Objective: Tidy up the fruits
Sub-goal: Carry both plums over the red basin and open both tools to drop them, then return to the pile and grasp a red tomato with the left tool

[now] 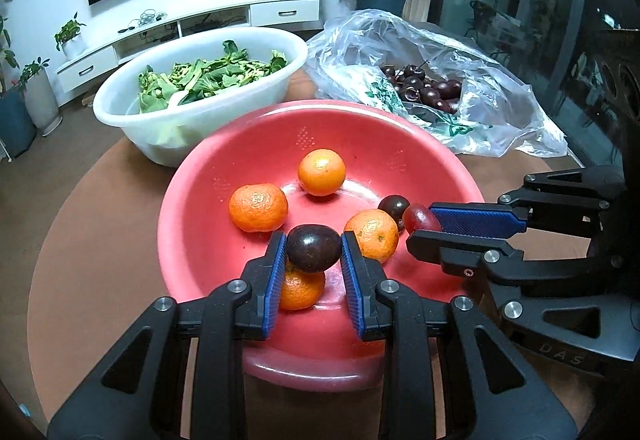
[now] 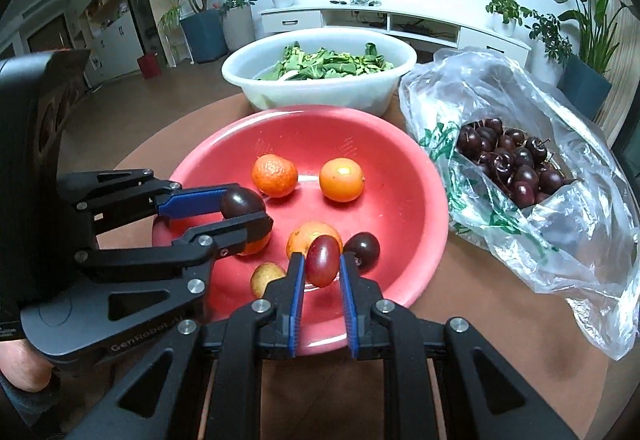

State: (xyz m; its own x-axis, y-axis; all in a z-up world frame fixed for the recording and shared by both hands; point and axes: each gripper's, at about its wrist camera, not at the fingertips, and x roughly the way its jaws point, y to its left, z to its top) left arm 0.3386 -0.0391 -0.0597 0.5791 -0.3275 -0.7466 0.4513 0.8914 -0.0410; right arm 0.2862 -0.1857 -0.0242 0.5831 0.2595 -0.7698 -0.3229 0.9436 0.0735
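A red bowl (image 1: 192, 208) (image 2: 416, 200) on the round brown table holds several mandarins (image 1: 258, 207) (image 2: 341, 179), a loose dark cherry (image 1: 394, 209) (image 2: 365, 246) and a small yellowish fruit (image 2: 266, 277). My left gripper (image 1: 314, 240) (image 2: 246, 218) is shut on a dark cherry (image 1: 314, 248) (image 2: 242, 202) above the bowl's near side. My right gripper (image 2: 322, 260) (image 1: 424, 230) is shut on a red cherry (image 2: 322, 260) (image 1: 420, 218) just above the bowl, to the right of the left gripper.
A clear plastic bag (image 1: 460, 52) (image 2: 560, 208) of dark cherries (image 1: 428, 88) (image 2: 512, 164) lies to the right of the bowl. A white tub (image 1: 132, 108) (image 2: 360, 88) of green leaves stands behind it. A TV cabinet and potted plants line the far wall.
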